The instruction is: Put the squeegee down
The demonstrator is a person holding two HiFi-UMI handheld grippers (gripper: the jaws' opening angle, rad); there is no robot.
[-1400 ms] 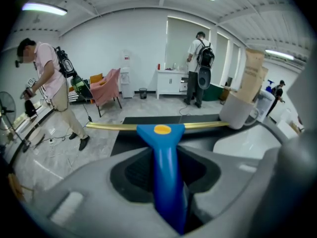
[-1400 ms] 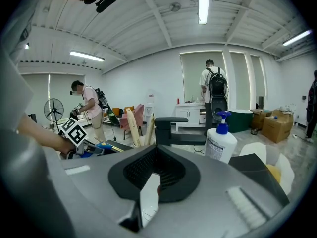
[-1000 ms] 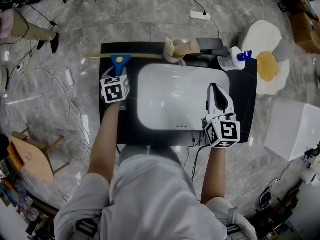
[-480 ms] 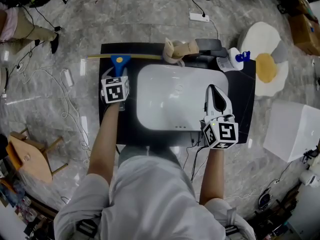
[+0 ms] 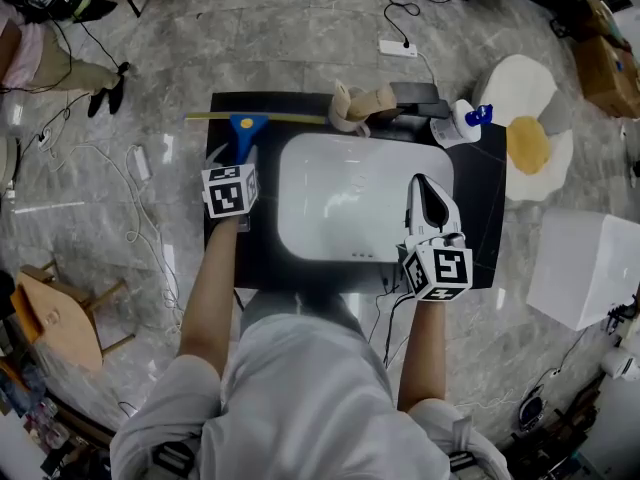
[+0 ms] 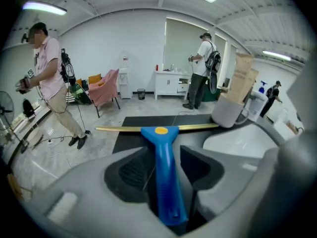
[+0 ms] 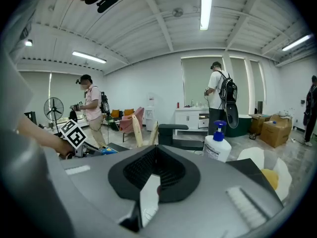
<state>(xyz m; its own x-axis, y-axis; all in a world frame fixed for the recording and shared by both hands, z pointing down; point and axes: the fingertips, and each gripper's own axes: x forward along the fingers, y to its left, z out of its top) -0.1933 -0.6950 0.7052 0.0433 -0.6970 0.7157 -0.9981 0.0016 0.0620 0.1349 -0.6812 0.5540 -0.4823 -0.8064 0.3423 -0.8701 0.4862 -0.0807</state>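
The squeegee (image 5: 244,126) lies flat on the black tabletop (image 5: 225,238), left of the sink. Its yellow blade (image 6: 124,129) runs along the far edge and its blue handle (image 6: 164,172) points back at me. My left gripper (image 5: 238,160) is over the handle's near end. Its jaws have just been opening and now stand open, with the handle between the pads (image 6: 130,170) and a gap on each side. My right gripper (image 5: 426,184) hovers over the right rim of the white sink (image 5: 300,230), shut with nothing in it (image 7: 156,150).
A taped mug (image 5: 350,108) and a dark holder stand behind the sink, and a pump bottle (image 5: 466,120) stands at the back right. Cables, a power strip (image 5: 397,48), an egg-shaped rug (image 5: 530,133), a white box (image 5: 585,263) and a wooden stool (image 5: 60,313) are on the floor. People (image 6: 49,83) stand about the room.
My left gripper has drawn back a little toward me along the handle, while the squeegee stays flat on the table. The right gripper has shifted only slightly over the sink's rim.
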